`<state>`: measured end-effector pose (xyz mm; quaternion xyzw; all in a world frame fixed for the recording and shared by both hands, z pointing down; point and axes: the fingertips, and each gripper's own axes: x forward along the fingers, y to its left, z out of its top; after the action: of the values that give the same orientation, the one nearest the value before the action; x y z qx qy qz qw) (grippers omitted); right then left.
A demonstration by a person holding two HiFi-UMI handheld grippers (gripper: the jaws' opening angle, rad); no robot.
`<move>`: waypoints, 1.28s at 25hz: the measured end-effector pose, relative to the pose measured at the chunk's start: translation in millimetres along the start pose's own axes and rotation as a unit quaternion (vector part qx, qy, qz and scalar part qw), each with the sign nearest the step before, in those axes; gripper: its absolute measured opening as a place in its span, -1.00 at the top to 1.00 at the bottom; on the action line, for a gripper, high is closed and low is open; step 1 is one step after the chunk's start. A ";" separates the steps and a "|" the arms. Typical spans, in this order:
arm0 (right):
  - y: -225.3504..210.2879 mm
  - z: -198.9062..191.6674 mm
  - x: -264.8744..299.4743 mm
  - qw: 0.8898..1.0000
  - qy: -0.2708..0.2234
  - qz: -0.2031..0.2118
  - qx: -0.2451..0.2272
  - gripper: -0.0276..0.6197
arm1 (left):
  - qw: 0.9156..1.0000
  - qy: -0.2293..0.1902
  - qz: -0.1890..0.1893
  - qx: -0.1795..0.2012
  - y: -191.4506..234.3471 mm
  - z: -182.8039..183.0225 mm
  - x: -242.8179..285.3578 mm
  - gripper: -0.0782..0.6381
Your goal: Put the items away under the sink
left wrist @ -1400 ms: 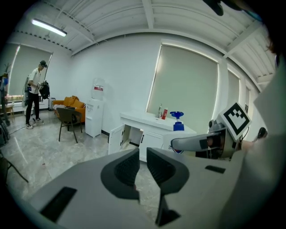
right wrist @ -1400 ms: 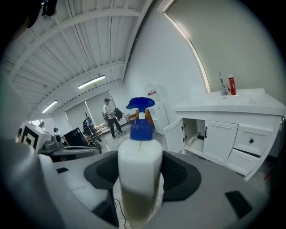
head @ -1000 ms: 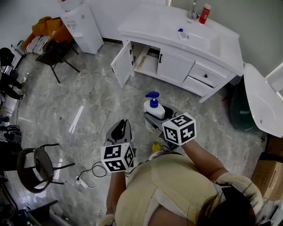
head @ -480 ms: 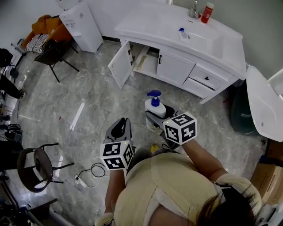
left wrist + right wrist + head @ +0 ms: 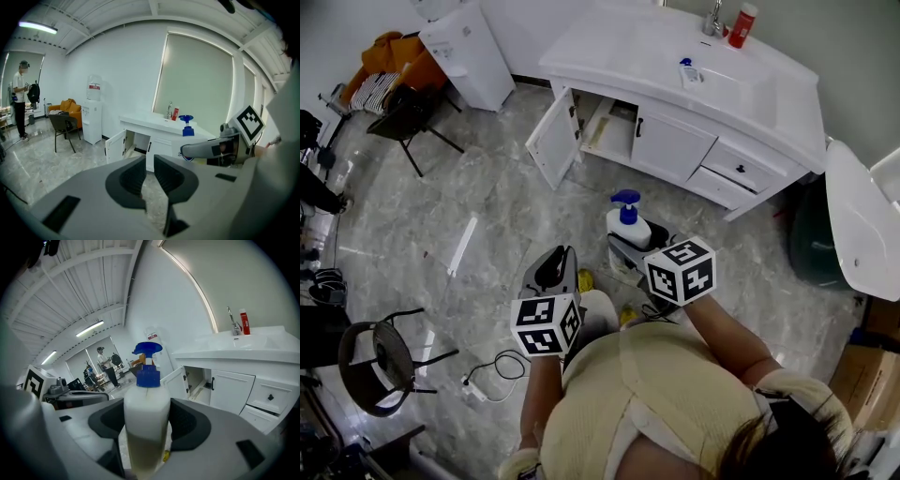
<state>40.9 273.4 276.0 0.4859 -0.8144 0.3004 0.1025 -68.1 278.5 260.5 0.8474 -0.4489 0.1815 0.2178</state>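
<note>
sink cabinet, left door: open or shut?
Open: left door is swung out, showing the inside; right door is shut.

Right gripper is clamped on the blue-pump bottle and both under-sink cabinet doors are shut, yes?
No: one cabinet door stands swung open, as the head view shows; the other door is shut. The right gripper is clamped on the blue-pump bottle.
</note>
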 end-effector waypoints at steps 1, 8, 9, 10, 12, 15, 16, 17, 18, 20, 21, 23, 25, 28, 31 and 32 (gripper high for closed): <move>-1.5 3.5 3.8 1.000 -0.002 -0.002 0.001 0.05 | 1.000 -0.001 -0.002 0.002 2.9 3.8 3.7 0.55; -17.1 27.0 35.6 1.000 -0.002 -0.019 0.009 0.05 | 1.000 -0.001 -0.013 0.004 31.9 30.2 32.6 0.55; -18.9 29.6 41.3 1.000 -0.001 -0.022 0.011 0.05 | 1.000 0.000 -0.013 0.003 38.3 32.5 36.6 0.55; -20.4 31.9 47.0 1.000 0.001 -0.025 0.012 0.05 | 1.000 0.002 -0.014 0.001 44.6 34.5 40.7 0.55; -23.4 35.8 58.5 0.999 0.005 -0.030 0.015 0.05 | 1.000 0.007 -0.017 -0.003 56.3 39.1 49.0 0.55; -26.4 42.2 75.4 0.999 0.010 -0.037 0.021 0.05 | 1.000 0.013 -0.026 -0.005 71.6 46.6 60.7 0.55; -26.9 44.8 81.2 0.999 0.011 -0.040 0.024 0.05 | 0.999 0.015 -0.028 -0.005 76.8 49.0 64.2 0.55; -27.5 47.4 87.2 0.999 0.012 -0.043 0.026 0.05 | 0.999 0.017 -0.031 -0.005 82.0 51.3 68.0 0.55; -28.5 50.0 93.4 0.999 0.013 -0.045 0.027 0.05 | 0.999 0.019 -0.034 -0.005 87.1 53.5 72.2 0.55; -31.0 53.7 104.9 0.998 0.016 -0.051 0.030 0.05 | 0.999 0.024 -0.042 -0.006 96.1 56.6 81.4 0.55; -32.4 54.9 110.0 0.998 0.018 -0.056 0.032 0.05 | 0.999 0.026 -0.047 -0.007 100.3 57.5 86.3 0.55; -34.1 57.2 120.6 0.997 0.022 -0.065 0.034 0.05 | 0.998 0.031 -0.057 -0.010 110.0 59.1 95.7 0.55; -34.3 59.5 131.7 0.996 0.025 -0.072 0.035 0.05 | 0.997 0.035 -0.064 -0.014 121.1 60.8 103.4 0.55; -36.3 63.3 145.1 0.996 0.031 -0.080 0.038 0.05 | 0.996 0.041 -0.076 -0.019 132.3 64.2 114.4 0.55; -39.6 68.0 157.8 0.995 0.036 -0.089 0.039 0.05 | 0.995 0.045 -0.091 -0.016 140.2 69.7 125.1 0.55; -39.9 69.0 162.2 0.994 0.037 -0.093 0.039 0.05 | 0.994 0.046 -0.096 -0.015 143.2 70.6 127.5 0.55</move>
<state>1.4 100.5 310.8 0.5518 -0.7489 0.3388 0.1414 -112.7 82.1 294.9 0.8740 -0.3576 0.1914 0.2675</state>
